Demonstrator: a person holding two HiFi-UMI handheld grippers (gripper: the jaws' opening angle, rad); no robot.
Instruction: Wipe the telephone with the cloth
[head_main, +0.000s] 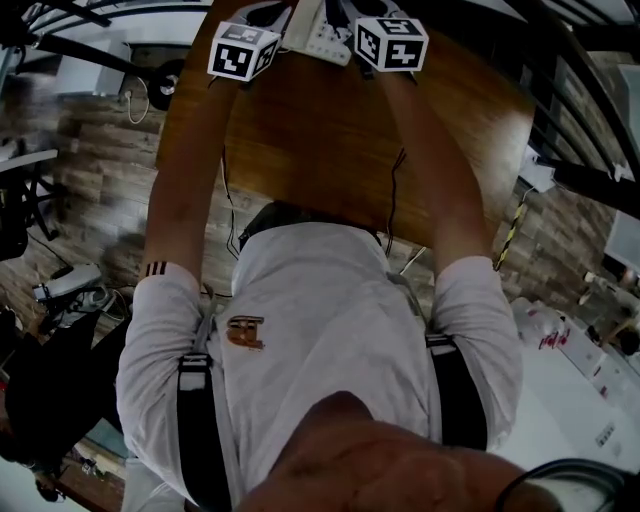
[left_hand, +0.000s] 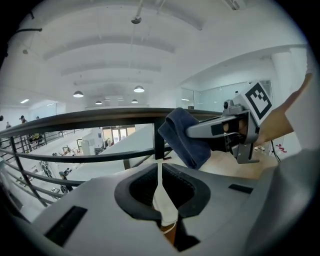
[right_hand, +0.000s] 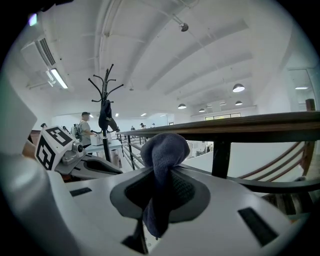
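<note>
The white telephone (head_main: 318, 34) lies at the far edge of the round wooden table (head_main: 330, 150), between my two marker cubes. My right gripper (right_hand: 161, 175) is shut on a dark blue cloth (right_hand: 167, 150) that bunches above the jaws and hangs below them. From the left gripper view this cloth (left_hand: 184, 138) hangs off the right gripper (left_hand: 220, 130), close by at the right. My left gripper (left_hand: 160, 170) has its jaws almost together on a white piece (left_hand: 164, 202), seemingly part of the telephone. The rest of the telephone is hidden there.
A dark railing (left_hand: 100, 117) runs just beyond the table, with open floors below it. A coat stand (right_hand: 105, 115) and people stand far off to the left. Cables hang off the table's near edge (head_main: 395, 190). The person's torso fills the lower head view.
</note>
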